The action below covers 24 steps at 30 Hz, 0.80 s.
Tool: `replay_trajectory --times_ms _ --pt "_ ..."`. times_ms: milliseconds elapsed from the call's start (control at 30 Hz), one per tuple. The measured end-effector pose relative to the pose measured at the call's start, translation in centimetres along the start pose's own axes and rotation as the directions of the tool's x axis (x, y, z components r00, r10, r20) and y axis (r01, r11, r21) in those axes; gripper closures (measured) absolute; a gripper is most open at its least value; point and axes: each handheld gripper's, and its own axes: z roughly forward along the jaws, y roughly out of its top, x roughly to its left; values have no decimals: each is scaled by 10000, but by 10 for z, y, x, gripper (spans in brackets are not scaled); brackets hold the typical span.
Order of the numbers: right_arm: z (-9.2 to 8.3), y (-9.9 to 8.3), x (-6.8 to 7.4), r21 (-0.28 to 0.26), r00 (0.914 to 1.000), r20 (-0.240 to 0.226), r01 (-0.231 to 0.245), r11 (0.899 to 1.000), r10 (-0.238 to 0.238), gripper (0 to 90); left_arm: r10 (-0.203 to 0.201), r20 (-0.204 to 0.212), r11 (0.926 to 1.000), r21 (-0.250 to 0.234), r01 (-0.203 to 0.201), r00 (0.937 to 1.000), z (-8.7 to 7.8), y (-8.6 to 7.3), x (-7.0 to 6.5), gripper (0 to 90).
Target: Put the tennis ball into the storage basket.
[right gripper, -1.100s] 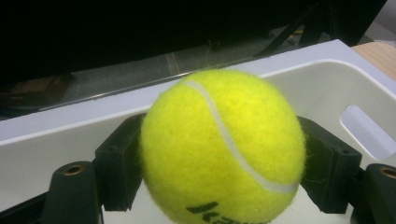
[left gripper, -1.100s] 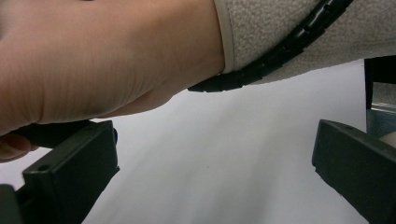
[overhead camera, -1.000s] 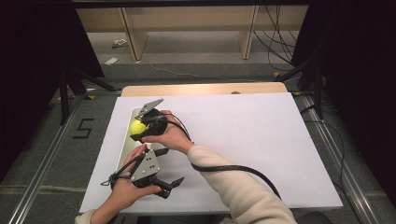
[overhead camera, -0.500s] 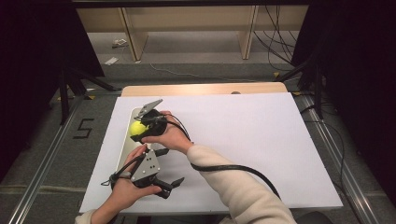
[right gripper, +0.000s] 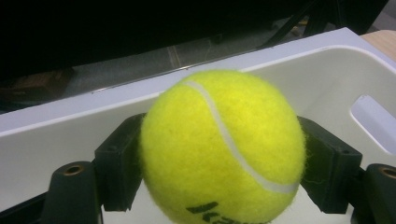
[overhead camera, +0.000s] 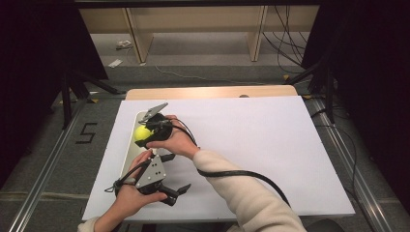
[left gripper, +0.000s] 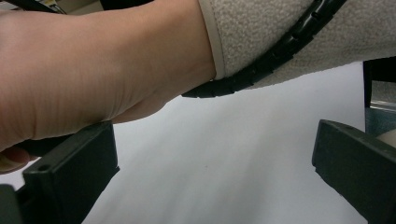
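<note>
A yellow tennis ball (overhead camera: 141,134) (right gripper: 222,144) sits between the two black jaws of my right gripper (overhead camera: 145,131) (right gripper: 219,168), which is shut on it. The ball hangs just above a white tray (overhead camera: 129,157) (right gripper: 327,70) at the left edge of the white board. My left gripper (overhead camera: 175,172) (left gripper: 210,186) is nearer the person, low over the board, open wide with only bare white surface between its jaws. In the left gripper view the person's right hand (left gripper: 84,70) and cream sleeve (left gripper: 299,32) cross above, with the black cable (left gripper: 261,65) along the wrist.
The white board (overhead camera: 270,145) covers a wooden table (overhead camera: 208,92), with wide free room to the right. A slot handle (right gripper: 373,121) is cut in the tray's wall. Metal rails (overhead camera: 43,183) run along the floor, and a "5" mark (overhead camera: 87,133) lies at the left.
</note>
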Motion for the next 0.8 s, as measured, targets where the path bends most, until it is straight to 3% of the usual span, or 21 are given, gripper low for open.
replay_trajectory --times_ms 800 --pt "4 -2 -2 134 10000 0 9 9999 -9 252 11 27 10000 68 -11 10000 0 0 0 0"
